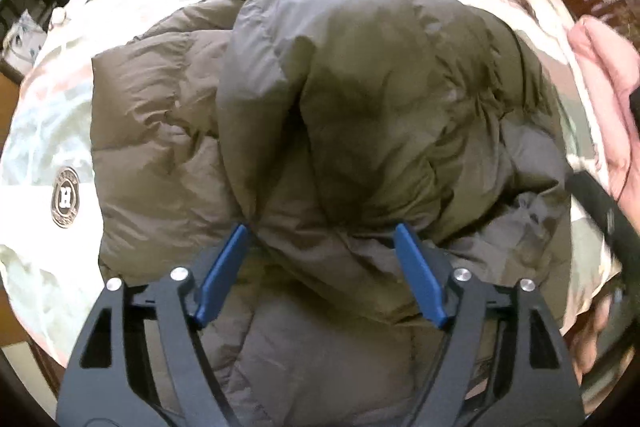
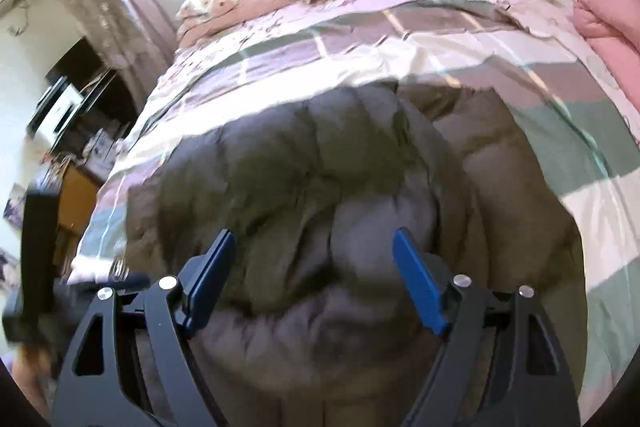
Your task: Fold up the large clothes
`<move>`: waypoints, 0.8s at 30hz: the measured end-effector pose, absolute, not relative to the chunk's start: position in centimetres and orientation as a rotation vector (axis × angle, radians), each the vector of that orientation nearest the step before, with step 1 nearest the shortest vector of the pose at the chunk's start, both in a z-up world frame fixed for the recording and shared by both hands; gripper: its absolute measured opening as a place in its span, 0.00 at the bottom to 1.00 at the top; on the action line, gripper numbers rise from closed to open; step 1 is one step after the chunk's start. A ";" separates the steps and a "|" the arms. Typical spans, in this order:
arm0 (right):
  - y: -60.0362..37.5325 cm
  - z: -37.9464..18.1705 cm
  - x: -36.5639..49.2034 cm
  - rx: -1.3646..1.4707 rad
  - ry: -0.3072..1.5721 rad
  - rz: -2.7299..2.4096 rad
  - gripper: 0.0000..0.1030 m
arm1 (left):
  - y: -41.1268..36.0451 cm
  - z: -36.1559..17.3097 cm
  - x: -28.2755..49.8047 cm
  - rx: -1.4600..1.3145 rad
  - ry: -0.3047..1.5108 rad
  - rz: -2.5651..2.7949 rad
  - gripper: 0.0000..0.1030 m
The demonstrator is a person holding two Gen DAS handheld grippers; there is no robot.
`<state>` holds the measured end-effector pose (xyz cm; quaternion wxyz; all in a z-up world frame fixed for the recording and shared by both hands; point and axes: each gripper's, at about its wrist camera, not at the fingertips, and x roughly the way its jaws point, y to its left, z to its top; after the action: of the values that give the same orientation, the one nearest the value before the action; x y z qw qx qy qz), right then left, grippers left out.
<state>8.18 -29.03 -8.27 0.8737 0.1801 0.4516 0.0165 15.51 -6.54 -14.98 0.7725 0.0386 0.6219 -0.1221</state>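
The puffy olive-grey quilted down jacket (image 1: 320,115) lies bunched on the checked pastel bedspread (image 2: 360,39), directly under both tools. Left gripper (image 1: 324,239) and right gripper (image 2: 314,243) hover wide open, holding nothing; the left one's tips look nearer the jacket's raised fold.

Left gripper (image 1: 322,233) splayed wide, blue fingers (image 1: 222,277) angled outward, nothing pinched between them; right gripper (image 2: 314,239) just as wide, its blue pads (image 2: 418,285) apart and gripping nothing; both point forward and downward; a bare hand (image 1: 608,99) shows at the left view's right edge.
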 end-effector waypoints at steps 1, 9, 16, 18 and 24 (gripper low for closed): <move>-28.7 -8.9 7.5 0.361 0.965 0.037 0.78 | -6.8 -15.5 15.6 0.094 1.368 -0.267 0.75; -27.3 -19.2 9.5 0.303 1.161 -0.078 0.88 | -8.5 -20.9 18.0 0.131 1.501 -0.225 0.84; -27.3 -13.6 5.0 0.269 1.073 -0.001 0.88 | -7.8 -18.5 17.0 0.119 1.455 -0.249 0.83; -27.7 -12.7 3.2 0.268 1.057 0.005 0.88 | -7.8 -17.4 16.1 0.117 1.441 -0.291 0.83; -28.1 -14.6 2.7 0.307 1.119 -0.037 0.88 | -10.0 -18.1 14.7 0.234 1.444 -0.334 0.83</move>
<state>2.65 -28.11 -14.62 0.8363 0.1450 0.5284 -0.0176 14.66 -10.02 -18.10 0.7316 0.1062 0.6561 -0.1518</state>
